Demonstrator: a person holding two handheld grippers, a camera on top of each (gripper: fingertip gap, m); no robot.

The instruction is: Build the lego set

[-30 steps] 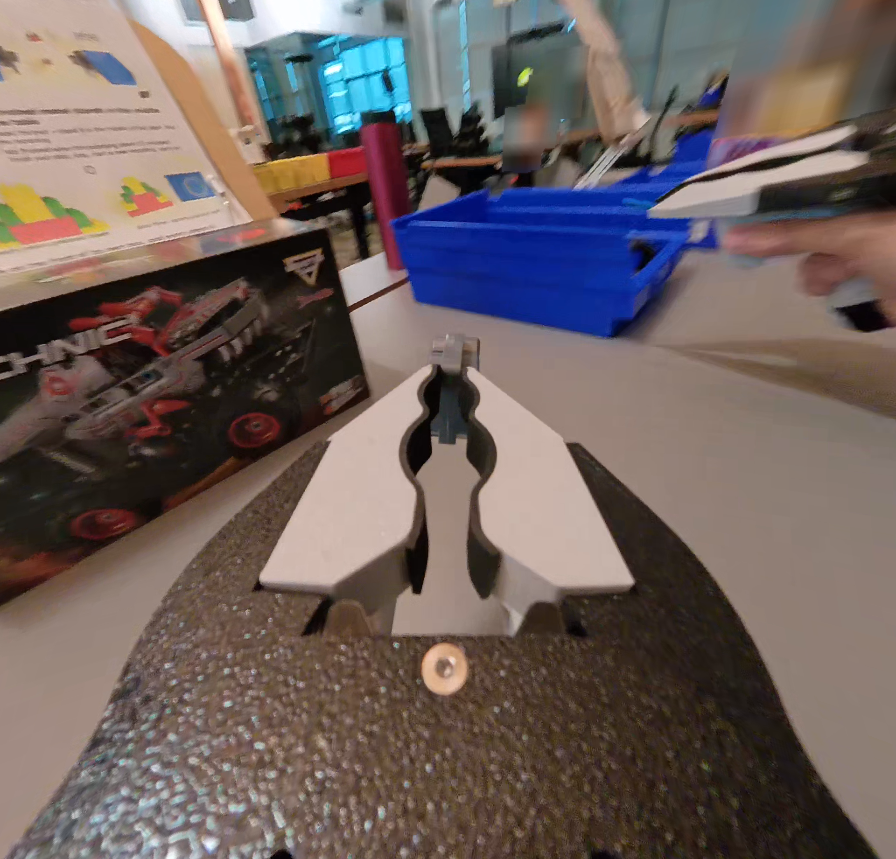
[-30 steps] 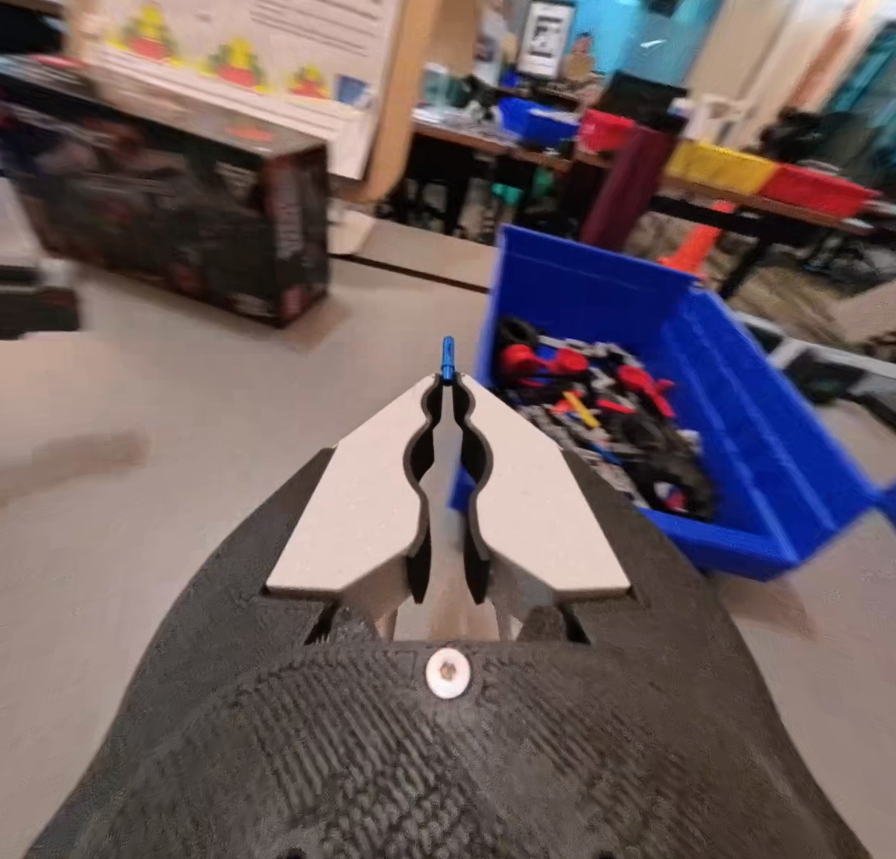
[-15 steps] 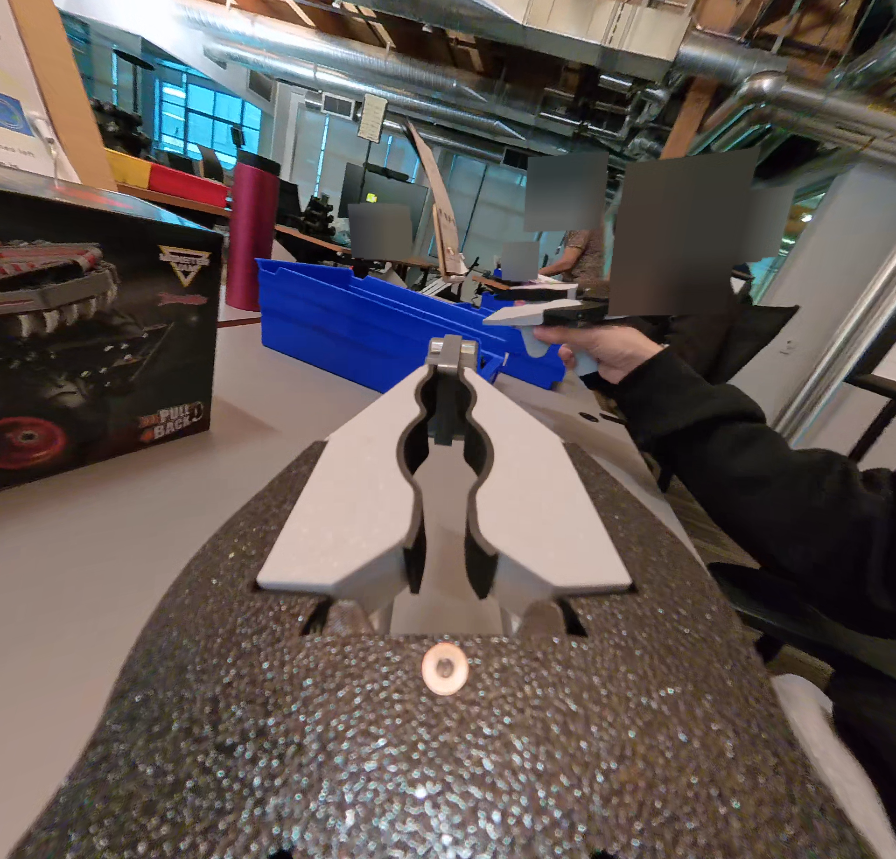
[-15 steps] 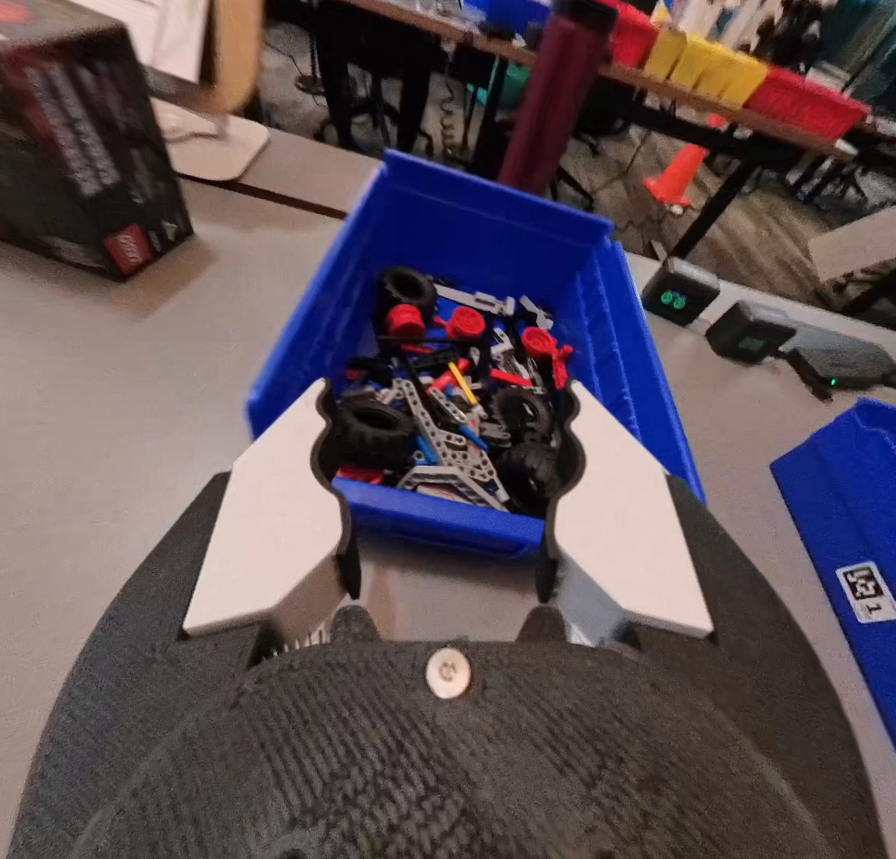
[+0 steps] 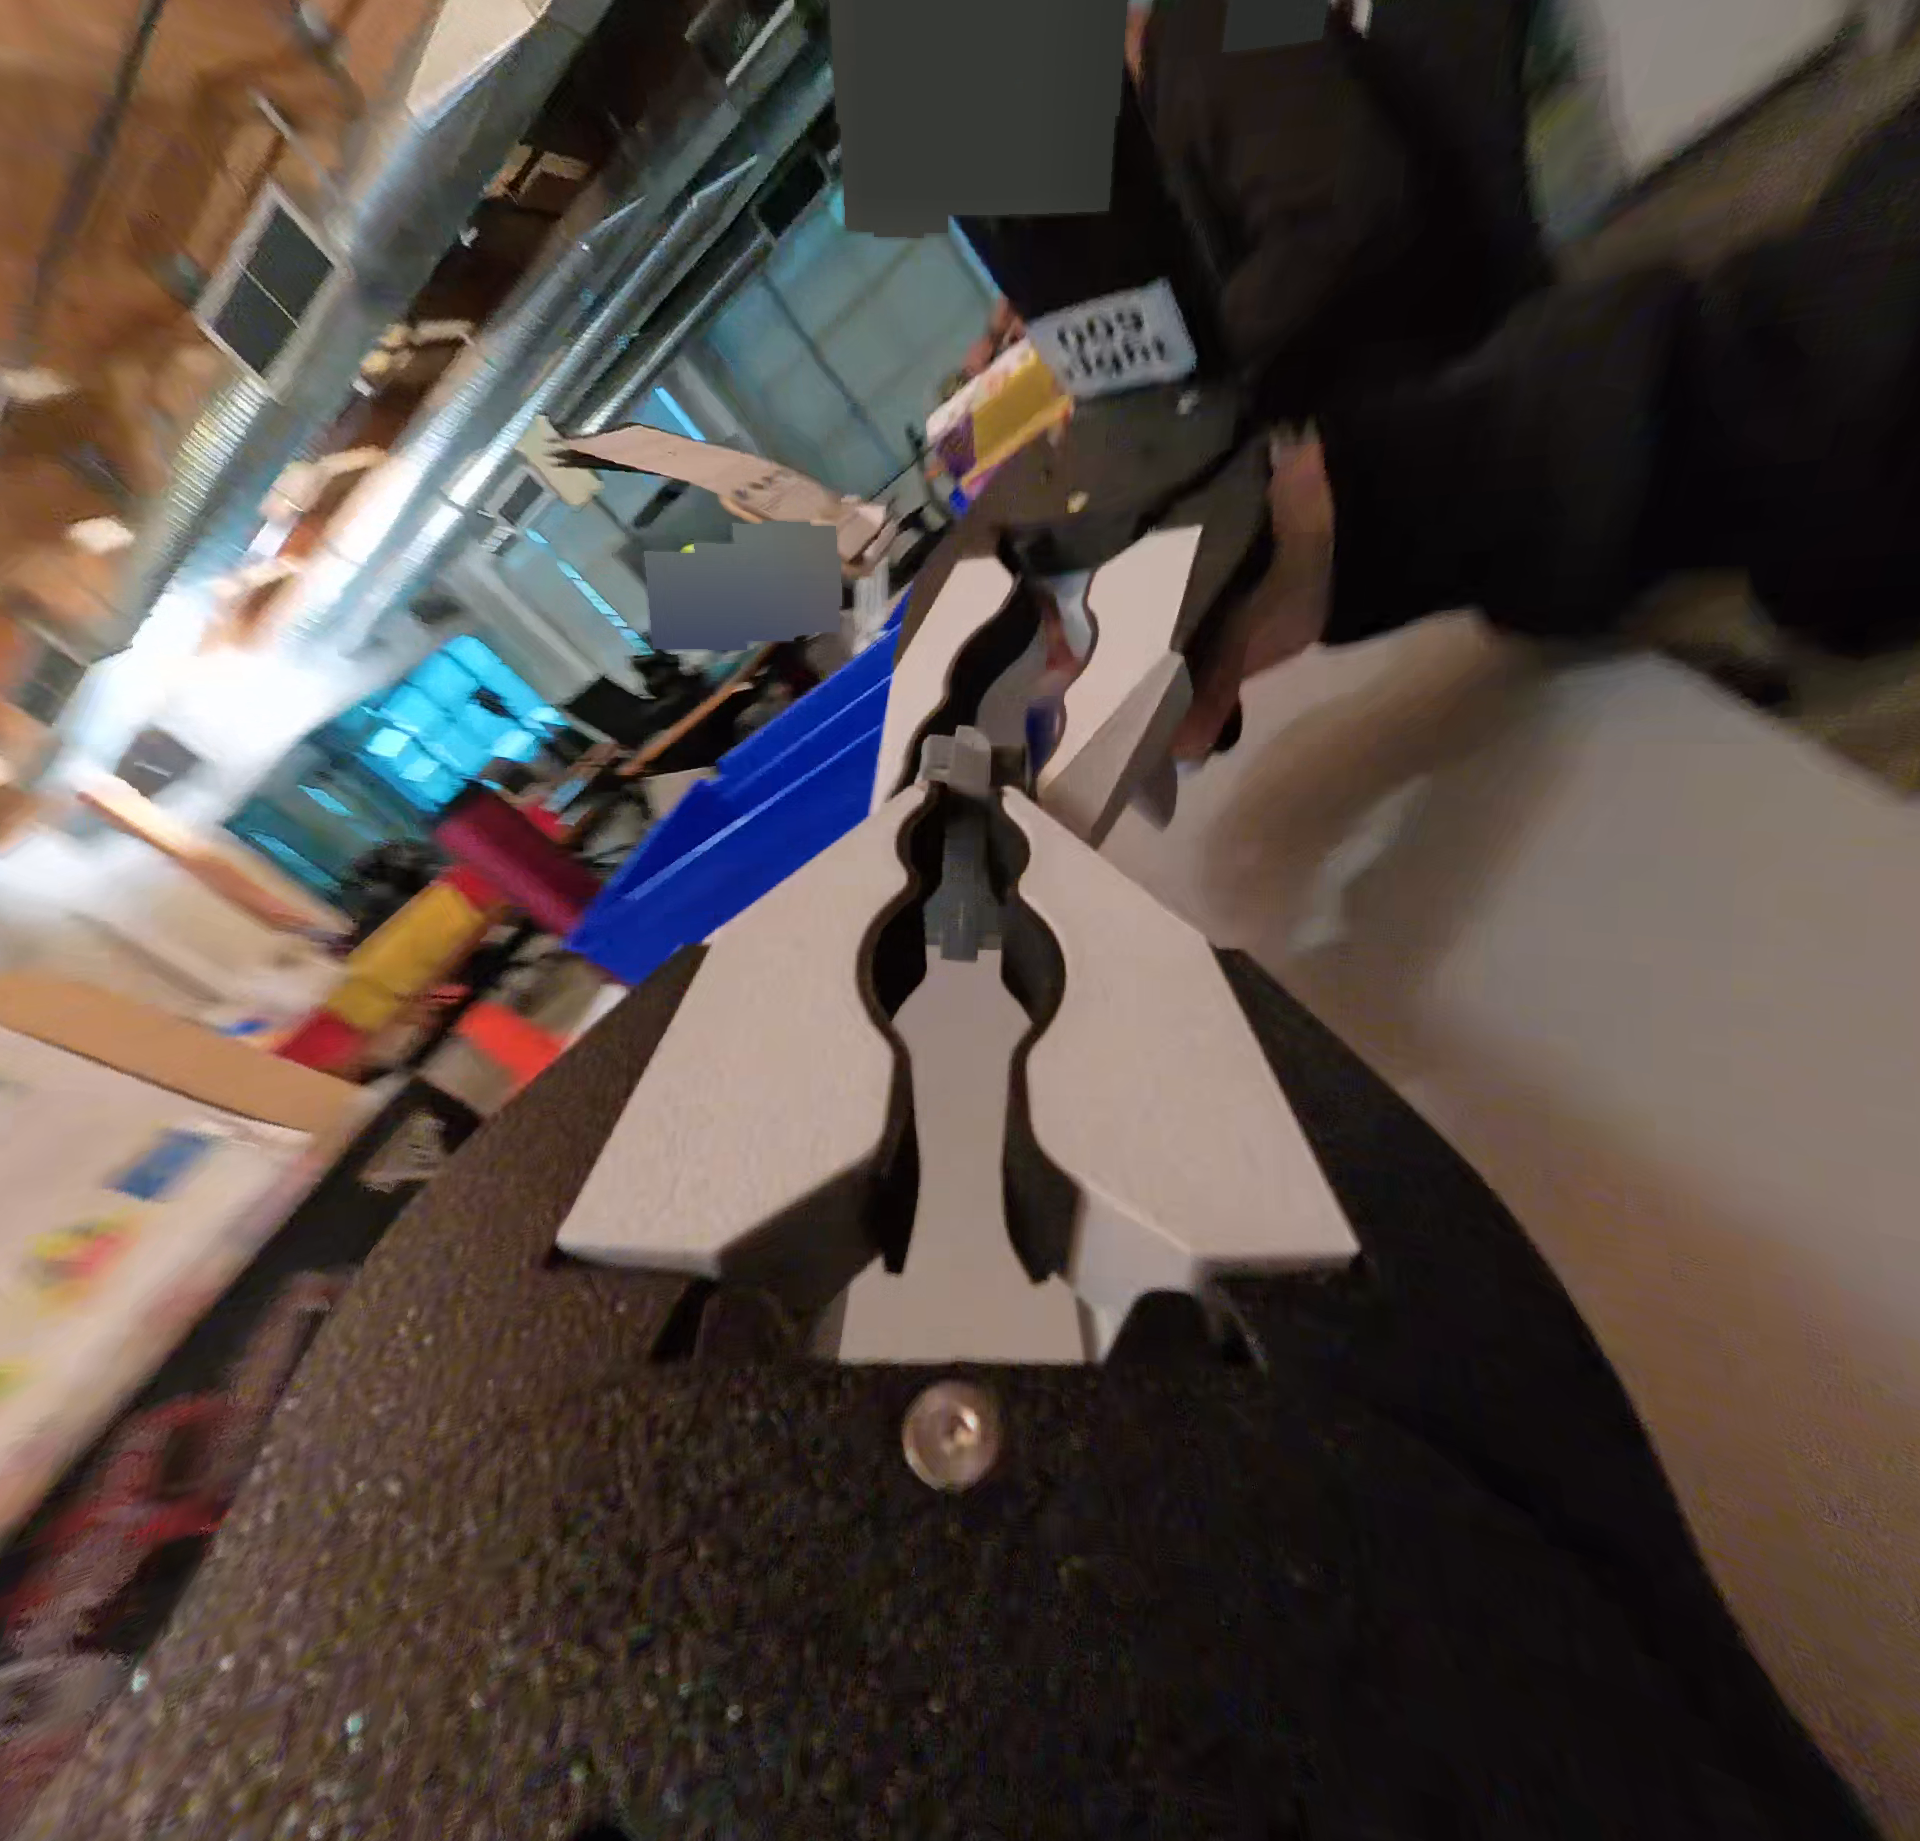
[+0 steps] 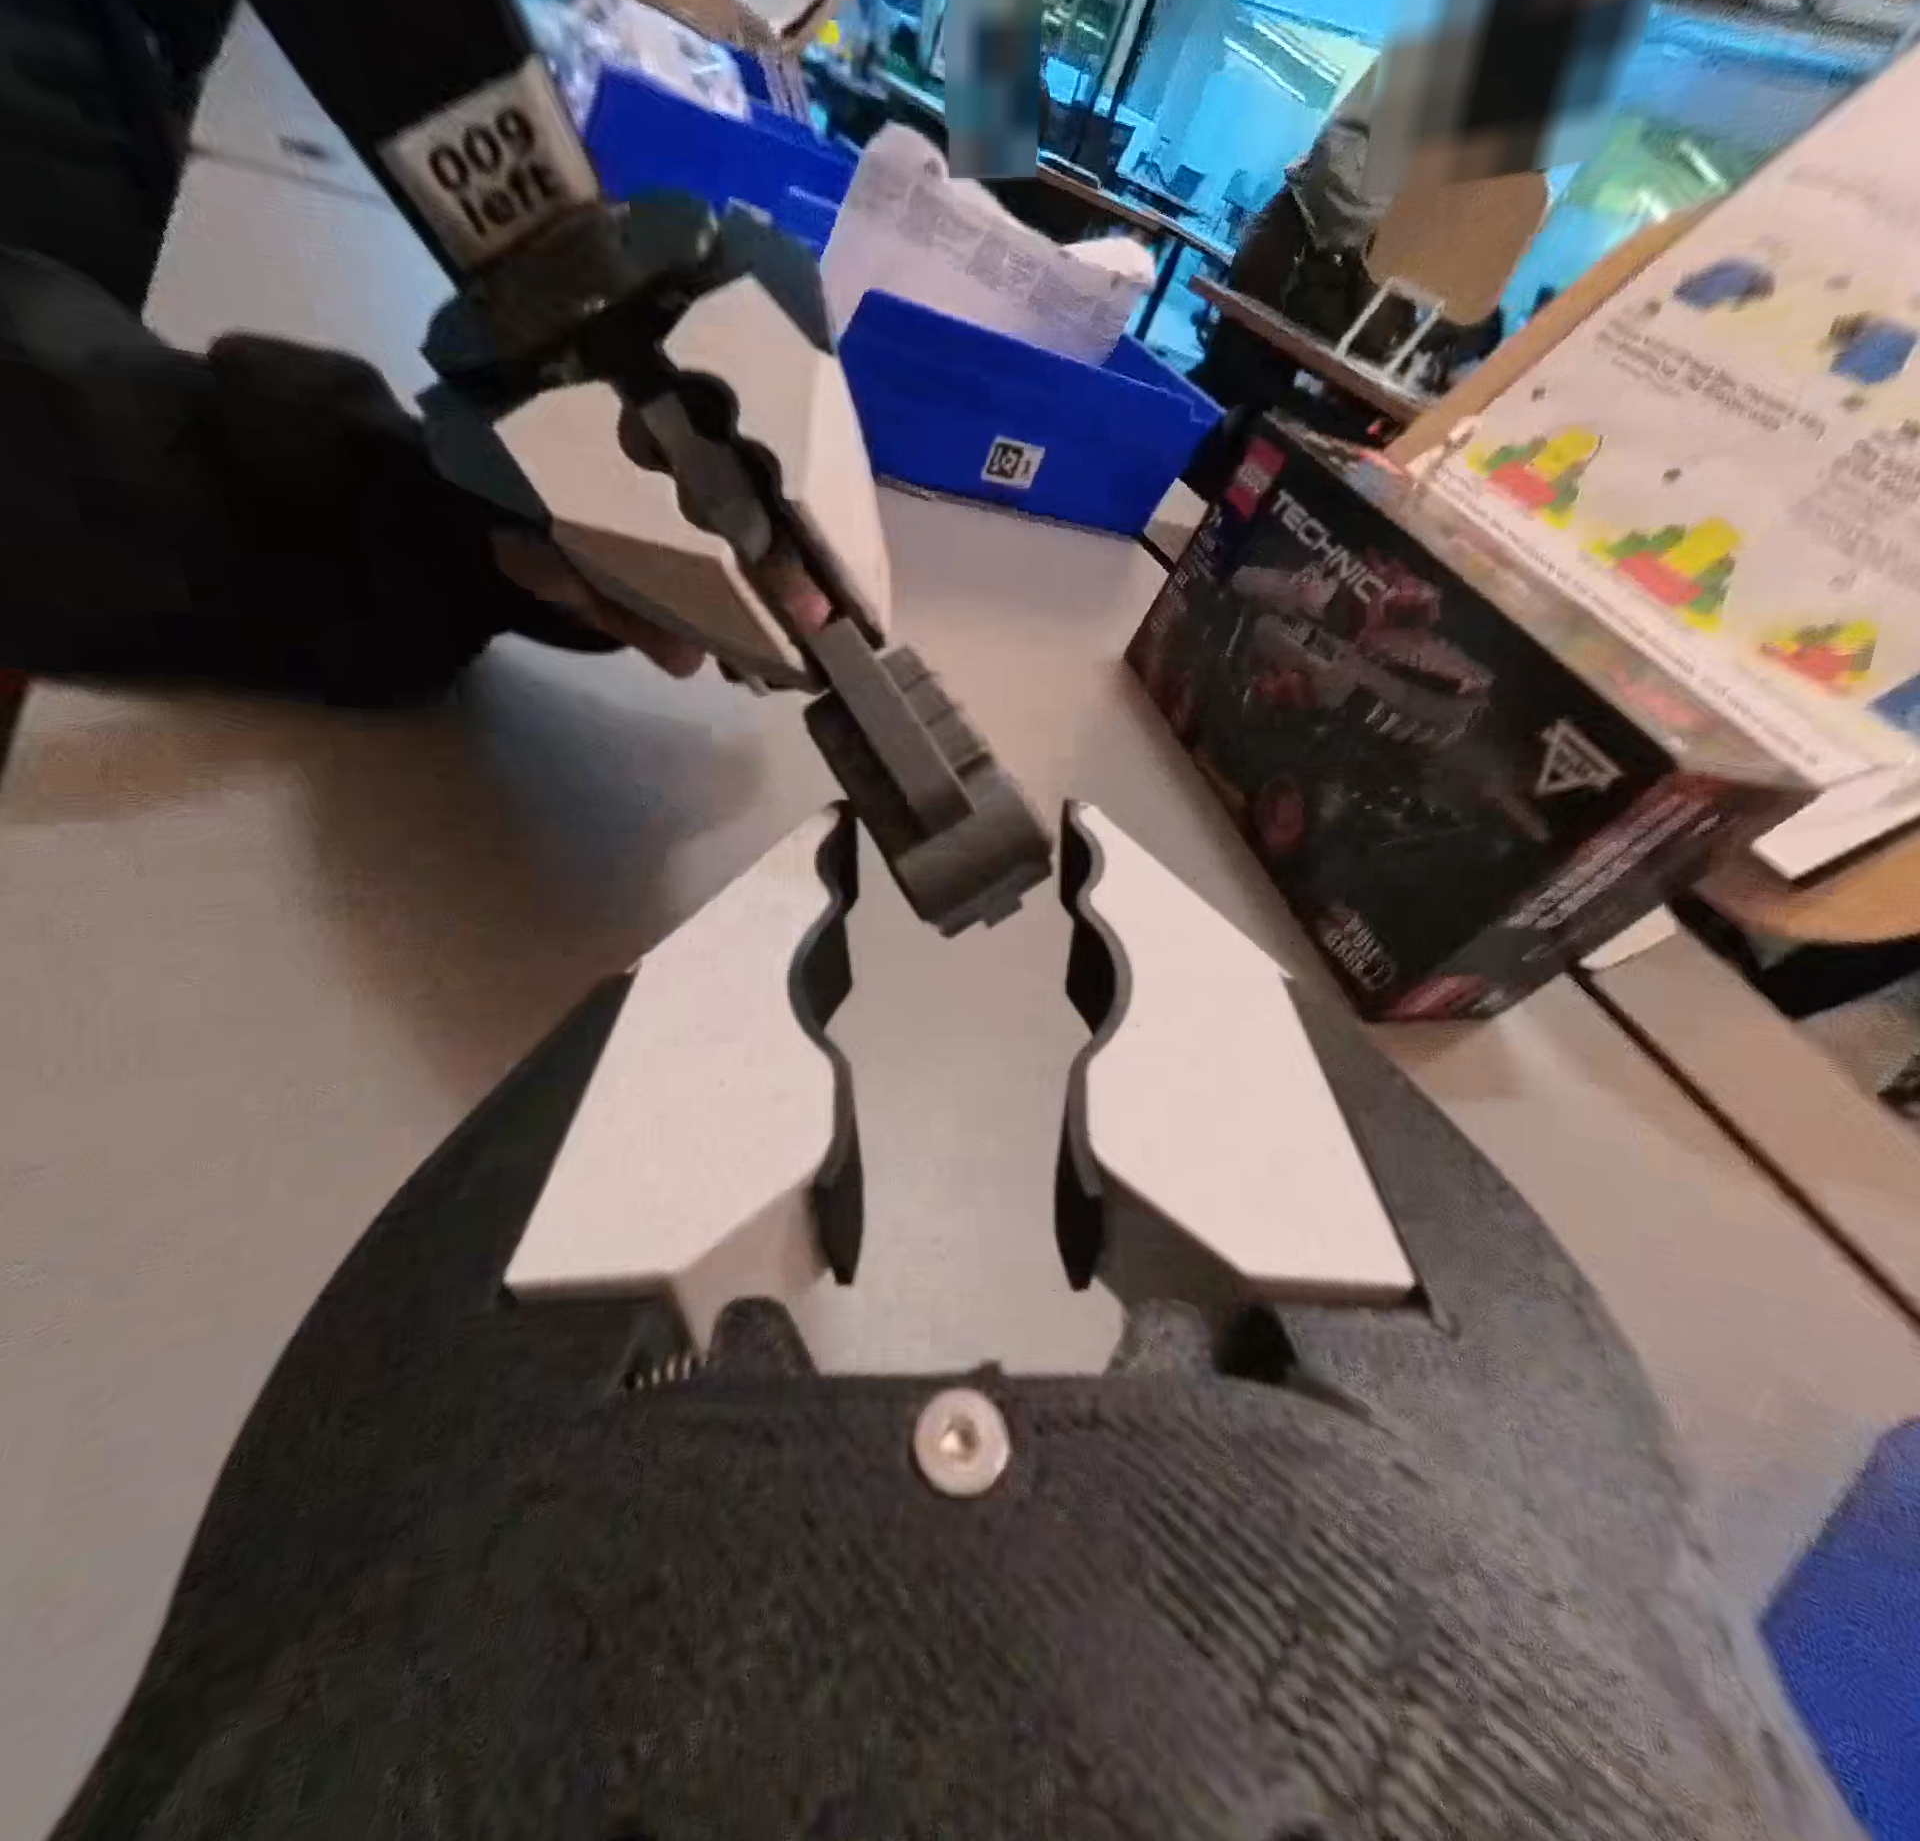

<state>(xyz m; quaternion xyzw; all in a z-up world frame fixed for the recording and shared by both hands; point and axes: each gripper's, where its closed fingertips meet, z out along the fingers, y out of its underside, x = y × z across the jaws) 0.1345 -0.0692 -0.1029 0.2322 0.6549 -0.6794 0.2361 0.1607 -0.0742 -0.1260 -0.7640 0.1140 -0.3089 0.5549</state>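
My left gripper (image 5: 961, 804) is shut on a grey lego piece (image 5: 961, 765) that sticks out past its fingertips. In the right wrist view the left gripper (image 6: 821, 648) reaches in from the upper left, tilted down, with the grey piece (image 6: 925, 783) at its tip. My right gripper (image 6: 956, 835) is open and empty, and the end of the grey piece sits between its fingertips without clear contact. The right gripper also shows in the left wrist view (image 5: 1039, 669), open, just beyond the piece. Both hover above the table (image 6: 260, 960).
A dark lego set box (image 6: 1455, 752) stands on the table at right, with an instruction board (image 6: 1714, 389) behind it. A blue bin (image 6: 1018, 420) is at the back and another blue bin edge (image 6: 1860, 1604) at the lower right. A person's sleeve (image 6: 208, 492) is at left.
The right gripper, which held a blue pin and then opened over the parts bin, has swung round to face the left gripper. The left gripper has rolled and brought the grey piece between the right fingertips.
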